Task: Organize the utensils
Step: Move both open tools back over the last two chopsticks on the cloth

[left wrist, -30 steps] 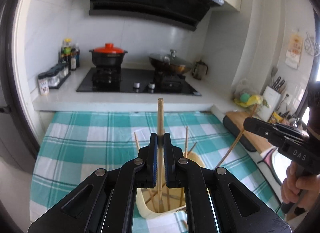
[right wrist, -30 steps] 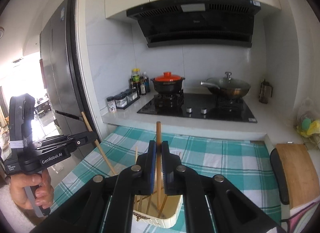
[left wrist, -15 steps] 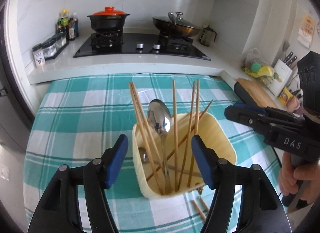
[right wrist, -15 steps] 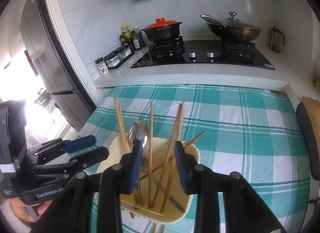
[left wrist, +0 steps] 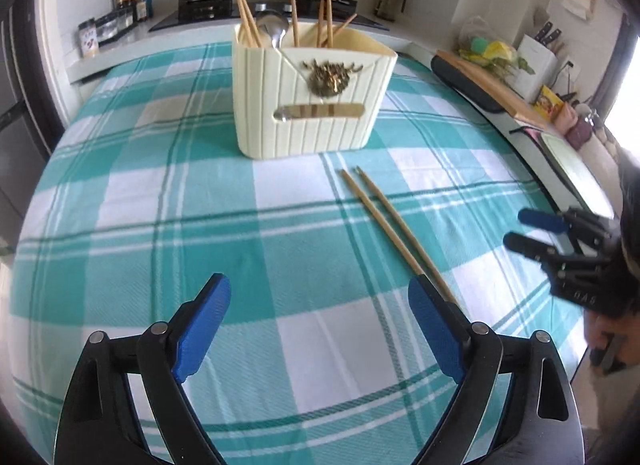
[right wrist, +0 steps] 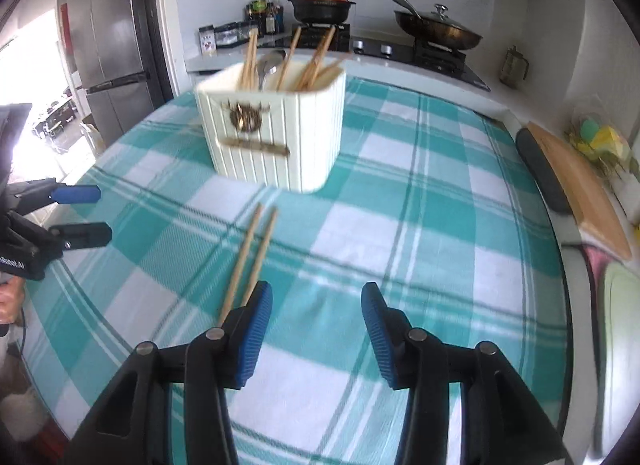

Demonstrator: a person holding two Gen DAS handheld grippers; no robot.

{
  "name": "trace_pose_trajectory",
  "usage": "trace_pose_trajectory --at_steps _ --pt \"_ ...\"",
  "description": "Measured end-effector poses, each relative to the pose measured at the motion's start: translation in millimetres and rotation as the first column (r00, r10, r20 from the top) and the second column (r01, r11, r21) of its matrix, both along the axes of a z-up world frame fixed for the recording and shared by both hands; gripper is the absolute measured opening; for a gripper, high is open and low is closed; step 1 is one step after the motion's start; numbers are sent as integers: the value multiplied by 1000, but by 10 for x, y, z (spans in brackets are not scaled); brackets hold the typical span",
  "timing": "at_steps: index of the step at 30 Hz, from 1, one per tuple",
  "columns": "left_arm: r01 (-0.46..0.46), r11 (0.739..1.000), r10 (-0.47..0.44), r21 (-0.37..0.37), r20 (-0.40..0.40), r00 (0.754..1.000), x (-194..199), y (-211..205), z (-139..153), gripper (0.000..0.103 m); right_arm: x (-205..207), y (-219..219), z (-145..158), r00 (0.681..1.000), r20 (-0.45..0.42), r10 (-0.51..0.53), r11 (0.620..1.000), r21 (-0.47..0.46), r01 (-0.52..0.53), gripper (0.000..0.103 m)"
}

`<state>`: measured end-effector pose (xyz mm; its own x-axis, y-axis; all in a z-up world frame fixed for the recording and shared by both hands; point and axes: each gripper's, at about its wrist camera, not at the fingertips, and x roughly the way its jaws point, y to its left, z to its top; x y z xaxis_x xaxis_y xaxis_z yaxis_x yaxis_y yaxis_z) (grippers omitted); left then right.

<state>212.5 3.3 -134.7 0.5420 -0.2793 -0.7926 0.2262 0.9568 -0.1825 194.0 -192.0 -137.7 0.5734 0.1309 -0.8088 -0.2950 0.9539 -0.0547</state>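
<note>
I hold both claws low over the table's teal-and-white checked cloth (left wrist: pixel 224 193). My left gripper (left wrist: pixel 320 325) has its blue-padded jaws spread wide and opening further, with only cloth between them. My right gripper (right wrist: pixel 316 329) is parted less far, its jaws also opening, and nothing sits between its pads either.

Two long, thin wooden chopsticks (left wrist: pixel 384 221) lie side by side on the cloth, loose, their far tips pointing toward the holder. In the left wrist view their near ends run down to the right-hand finger (left wrist: pixel 434 325) of my left gripper and vanish behind it; I cannot tell whether it touches them. In the right wrist view the same pair (right wrist: pixel 250 257) ends just at the left-hand finger (right wrist: pixel 254 337) of my right gripper, outside the gap.

Beyond the chopsticks stands the cream ribbed plastic utensil holder (left wrist: pixel 308 105), upright on the cloth, with a dark metal ornament on its front. More wooden chopsticks (left wrist: pixel 294 17) and a metal spoon (left wrist: pixel 276 31) stand inside it, leaning at various angles.

Each gripper shows in the other's view, at the edge, with a hand (right wrist: pixel 10 301) on its handle.
</note>
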Motion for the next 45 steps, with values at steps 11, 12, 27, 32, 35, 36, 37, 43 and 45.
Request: trace_pose_trajectory --at_steps 11,12,27,32,35,36,37,43,45 --pt "-122 990 117 72 67 991 -181 -286 -455 91 -426 -17 -536 986 40 -159 987 -15 160 47" --pt "-126 989 122 81 61 991 -170 -288 -490 91 -429 -11 -534 986 46 -159 987 -21 160 47" --pt "-107 985 105 136 26 994 -160 -359 -640 100 -396 -51 -569 984 30 -175 985 9 175 49" --pt "-106 985 103 139 25 994 -159 -367 -641 100 -398 -53 -568 984 31 -174 985 7 174 49" --pt "-106 985 103 140 25 994 -157 -371 -641 100 -397 -51 -569 984 31 -174 985 6 174 49" --pt "-106 985 103 140 25 994 -158 -372 -641 100 -396 -51 -570 984 31 -174 985 6 174 49" --pt "-106 985 104 138 26 994 -157 -370 -639 100 -397 -51 -569 984 31 -174 985 7 174 49" --pt "-186 982 187 -18 29 982 -106 -183 -533 99 -396 -49 -570 984 32 -174 985 6 174 49" --pt "-193 979 194 -62 17 981 -17 -198 -481 99 -396 -52 -570 984 32 -174 985 6 174 48"
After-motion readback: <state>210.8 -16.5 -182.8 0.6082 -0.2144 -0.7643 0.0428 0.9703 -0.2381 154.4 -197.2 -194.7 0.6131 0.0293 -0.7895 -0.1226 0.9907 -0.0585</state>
